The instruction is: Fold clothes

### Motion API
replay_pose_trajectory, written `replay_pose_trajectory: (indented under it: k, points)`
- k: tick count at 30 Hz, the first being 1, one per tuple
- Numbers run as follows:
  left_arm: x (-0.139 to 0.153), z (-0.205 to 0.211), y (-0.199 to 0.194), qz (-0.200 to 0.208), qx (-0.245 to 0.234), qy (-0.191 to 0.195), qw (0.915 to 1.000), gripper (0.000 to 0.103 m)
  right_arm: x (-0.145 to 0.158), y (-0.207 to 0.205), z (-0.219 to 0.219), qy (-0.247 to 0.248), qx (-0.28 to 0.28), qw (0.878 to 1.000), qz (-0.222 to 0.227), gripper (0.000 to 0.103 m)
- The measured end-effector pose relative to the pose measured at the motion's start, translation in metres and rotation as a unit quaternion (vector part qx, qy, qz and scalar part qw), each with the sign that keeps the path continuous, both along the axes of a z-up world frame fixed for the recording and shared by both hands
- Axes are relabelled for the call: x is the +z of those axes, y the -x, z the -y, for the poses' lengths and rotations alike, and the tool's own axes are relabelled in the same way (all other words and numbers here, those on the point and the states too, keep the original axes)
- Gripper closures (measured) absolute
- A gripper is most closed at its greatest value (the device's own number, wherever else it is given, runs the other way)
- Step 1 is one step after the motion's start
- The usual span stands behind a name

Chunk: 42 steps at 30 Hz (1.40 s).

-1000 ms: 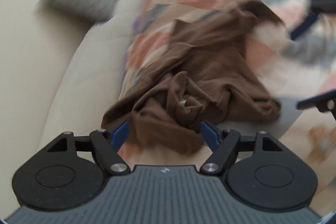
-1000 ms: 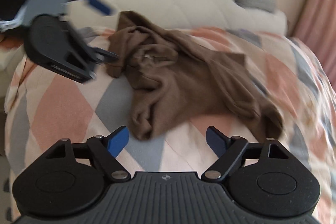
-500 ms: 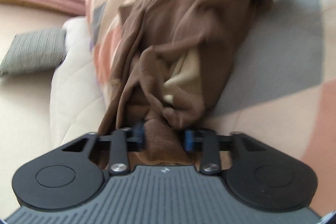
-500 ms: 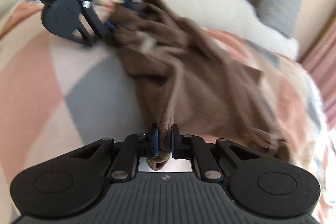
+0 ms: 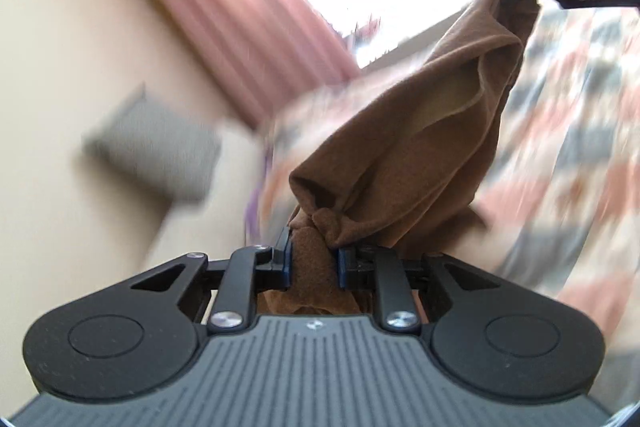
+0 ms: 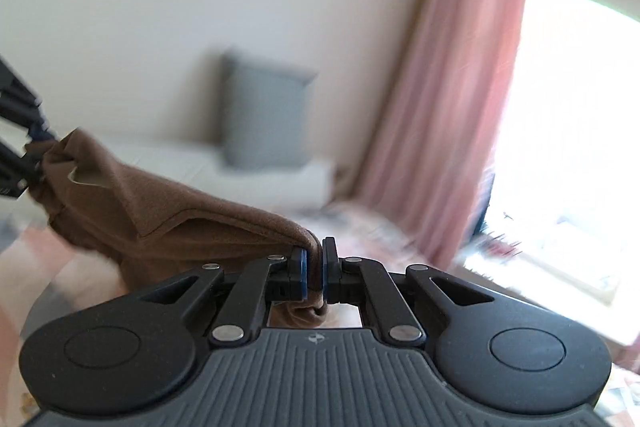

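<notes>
I have the brown garment (image 5: 404,163) lifted clear of the bed (image 5: 568,155), strung between my two tools. My left hand-held gripper (image 5: 313,263) is pinched onto a thick bunched wad of its cloth, and my right hand-held gripper (image 6: 314,269) is clamped on a thinner fold at the far end; in the left wrist view the right one shows at the garment's upper end, up by the window.

To do this step well, I judge I should draw the two grips apart until the top edge goes taut, so the cloth hangs flat instead of in a twisted tube. The left grip looks like it holds several layers, so I may need to re-pinch a single corner before laying it down. Keeping both ends level should let the loose part fall evenly onto the bed below.

The garment's long axis runs from one grip to the other, sloping up from the left grip toward the right. It sags in between, with a pale inner face showing at an open fold. Which end is the collar or hem I cannot tell.
</notes>
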<state>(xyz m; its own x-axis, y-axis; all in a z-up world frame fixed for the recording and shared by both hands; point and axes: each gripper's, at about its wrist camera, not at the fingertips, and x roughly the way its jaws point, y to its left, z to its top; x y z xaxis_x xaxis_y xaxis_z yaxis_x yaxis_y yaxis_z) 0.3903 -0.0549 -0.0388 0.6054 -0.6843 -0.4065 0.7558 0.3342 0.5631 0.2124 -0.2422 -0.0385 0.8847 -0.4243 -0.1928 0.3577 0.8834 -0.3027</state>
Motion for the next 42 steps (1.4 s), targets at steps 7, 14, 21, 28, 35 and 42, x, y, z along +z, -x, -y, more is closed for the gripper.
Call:
replay_pose_trajectory:
  k: [7,14,21,28,35,42]
  points:
    - [0.089,0.047,0.135,-0.001,-0.123,0.069,0.9900,0.083,0.086,0.184,0.034,0.046,-0.082,0.991,0.095,0.099]
    - [0.033,0.064,0.329,-0.086,-0.223,0.018,0.9709,0.071,0.061,0.357,0.036,0.057,-0.114,0.992,-0.013,0.098]
    - [-0.153,0.067,0.450,-0.248,-0.218,-0.183,0.9259,0.071,-0.169,0.476,0.033,-0.137,-0.182,0.886,-0.403,0.090]
    - [-0.218,0.058,0.477,-0.213,-0.199,-0.260,0.9207,0.064,-0.211,0.495,0.021,-0.216,-0.145,0.872,-0.415,0.045]
    - [-0.274,0.049,0.510,-0.099,-0.301,-0.307,0.8974,0.058,-0.237,0.437,0.026,-0.197,-0.016,0.903,-0.381,0.044]
    - [-0.329,0.018,0.518,0.041,-0.393,-0.294,0.8700,0.051,-0.304,0.399,0.026,-0.107,0.005,0.899,-0.424,0.048]
